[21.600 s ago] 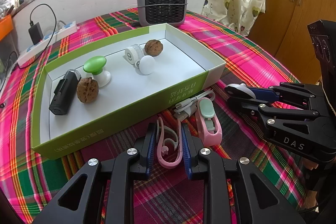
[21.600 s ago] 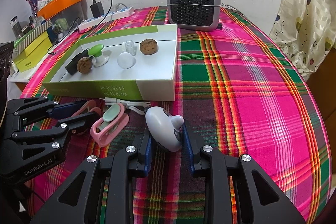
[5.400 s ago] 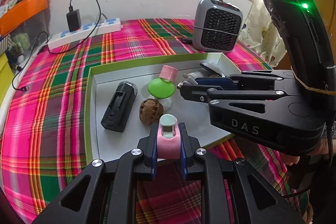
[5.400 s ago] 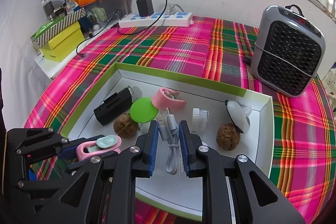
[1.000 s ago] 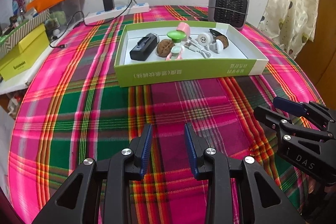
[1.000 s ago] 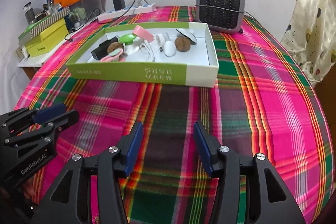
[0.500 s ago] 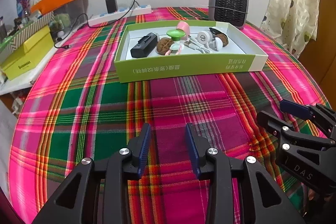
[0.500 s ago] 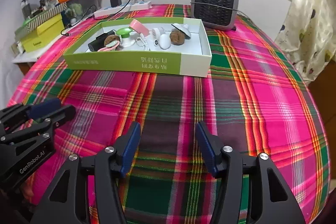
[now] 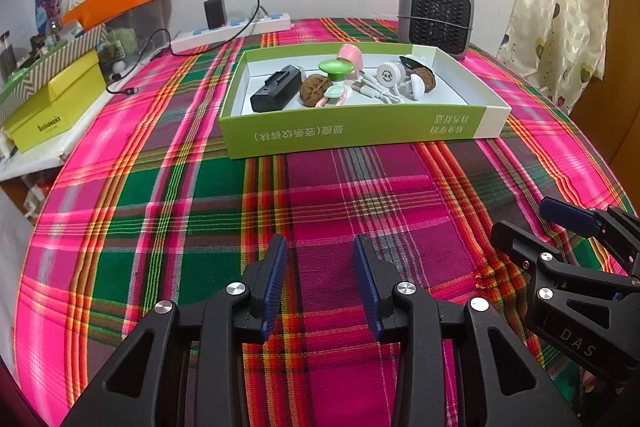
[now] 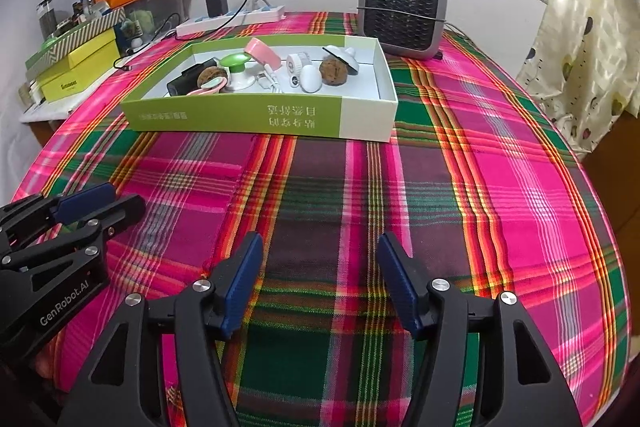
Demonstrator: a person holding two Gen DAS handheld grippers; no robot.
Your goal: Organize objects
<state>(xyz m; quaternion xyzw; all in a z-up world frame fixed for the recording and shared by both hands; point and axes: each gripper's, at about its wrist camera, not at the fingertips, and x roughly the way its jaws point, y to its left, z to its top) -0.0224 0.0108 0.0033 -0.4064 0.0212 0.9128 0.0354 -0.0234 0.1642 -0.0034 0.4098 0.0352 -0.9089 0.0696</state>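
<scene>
The shallow green-and-white cardboard box [image 9: 360,127] lay long side facing both grippers. The left gripper [image 9: 320,259] and right gripper [image 10: 320,259] pointed downward over the plaid tablecloth [image 10: 480,187], jaws apart and just widening, nothing between them.

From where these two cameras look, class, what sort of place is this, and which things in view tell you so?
Most likely a lived-in room at home, not a lab or workshop: a table under a plaid tablecloth by a barred window, a patterned curtain, and a small heater beside a power strip.
</scene>
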